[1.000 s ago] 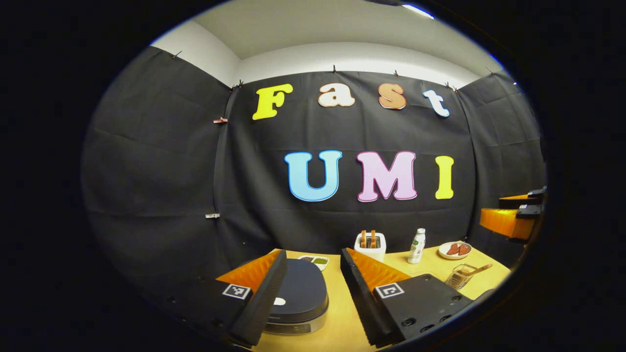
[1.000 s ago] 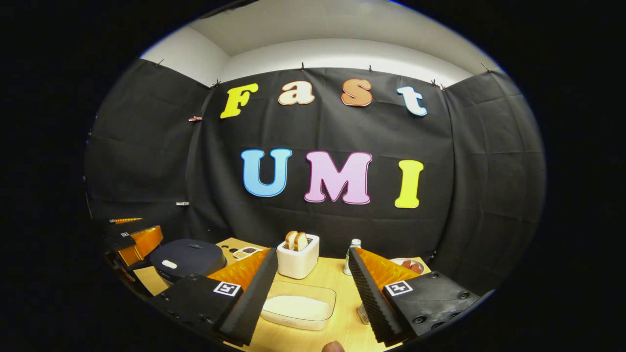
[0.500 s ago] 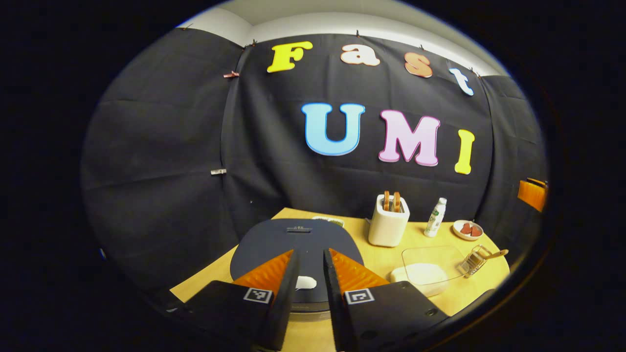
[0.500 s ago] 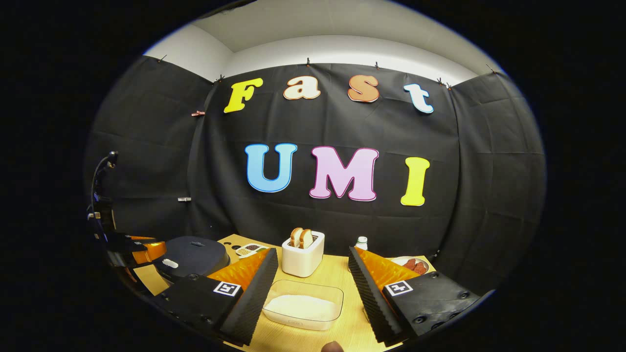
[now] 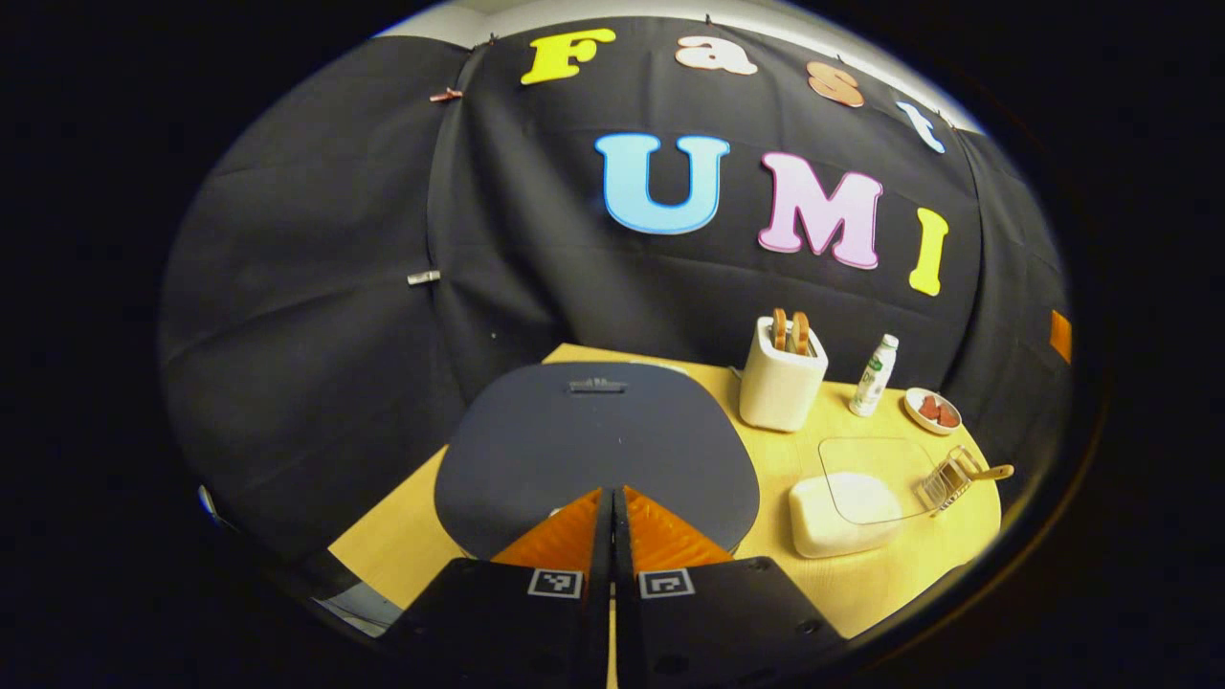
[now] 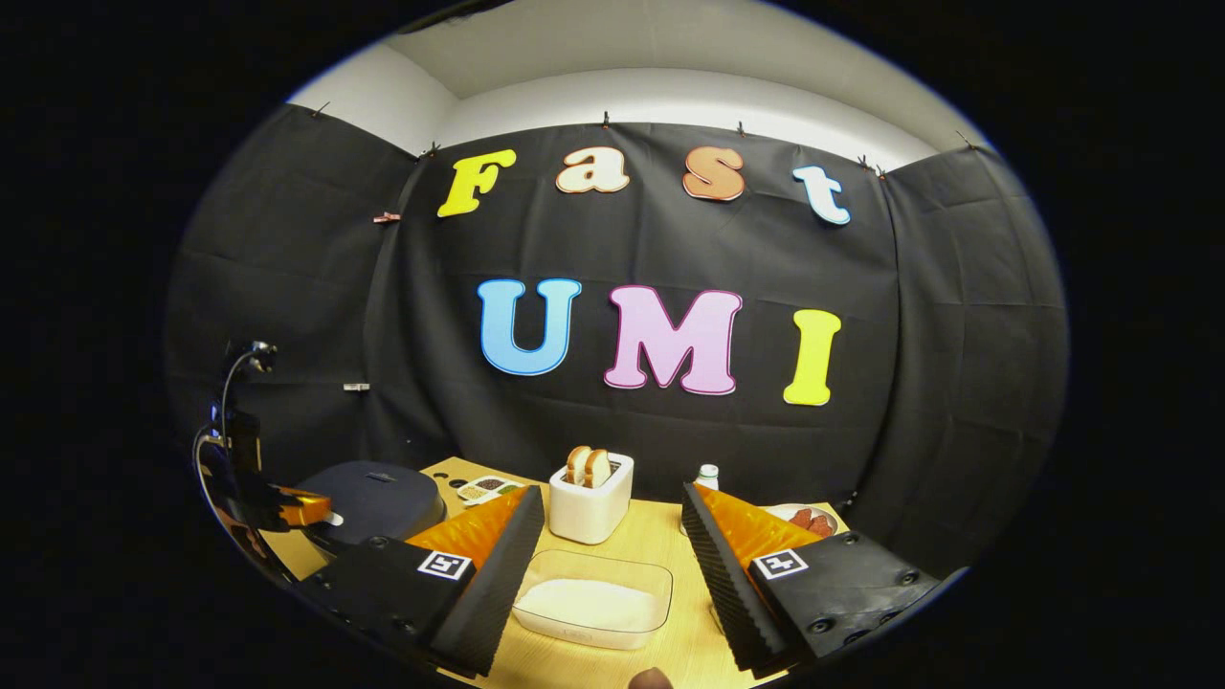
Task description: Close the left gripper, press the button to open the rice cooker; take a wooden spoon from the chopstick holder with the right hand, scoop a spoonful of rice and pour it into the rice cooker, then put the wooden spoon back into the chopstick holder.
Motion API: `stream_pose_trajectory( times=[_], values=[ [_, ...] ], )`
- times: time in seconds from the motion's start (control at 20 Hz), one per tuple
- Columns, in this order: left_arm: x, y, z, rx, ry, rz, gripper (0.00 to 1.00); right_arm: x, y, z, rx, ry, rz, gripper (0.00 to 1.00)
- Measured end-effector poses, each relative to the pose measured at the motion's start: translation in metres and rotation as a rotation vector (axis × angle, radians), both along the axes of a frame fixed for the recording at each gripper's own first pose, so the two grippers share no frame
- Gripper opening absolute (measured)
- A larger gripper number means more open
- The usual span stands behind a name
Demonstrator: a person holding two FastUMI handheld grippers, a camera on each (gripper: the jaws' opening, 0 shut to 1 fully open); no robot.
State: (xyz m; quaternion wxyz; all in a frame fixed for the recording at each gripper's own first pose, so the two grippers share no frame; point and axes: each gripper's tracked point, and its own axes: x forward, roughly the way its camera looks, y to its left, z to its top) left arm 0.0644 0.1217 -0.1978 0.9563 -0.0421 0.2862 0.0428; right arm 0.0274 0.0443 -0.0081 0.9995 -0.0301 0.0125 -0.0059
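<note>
Left claw (image 5: pixel 612 522) is seen with fingers pressed together, tips over the near edge of the closed cooker (image 5: pixel 593 440) lid. Right claw (image 6: pixel 612 565) is held wide apart above the rice tub (image 6: pixel 591 601). From the left gripper view the holder (image 5: pixel 947 476) with its spoon (image 5: pixel 991 471) is seen near the desk (image 5: pixel 402 545) edge, beside the tub. From the right gripper view the left claw is seen at the cooker's front.
</note>
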Motion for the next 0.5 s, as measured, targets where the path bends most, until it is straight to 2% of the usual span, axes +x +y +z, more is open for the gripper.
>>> stream_pose_trajectory(
  times=[0.25,0.5],
  values=[
    [0.0021,-0.0006,-0.0002,0.019,0.013,0.011,0.08,0.0011,-0.0022,-0.0008,0.003,-0.002,-0.007,0.91],
    [-0.0014,-0.0011,-0.0023,-0.05,0.042,0.042,0.07,0.0009,-0.0011,0.0009,0.004,-0.004,-0.003,0.91]
  ],
)
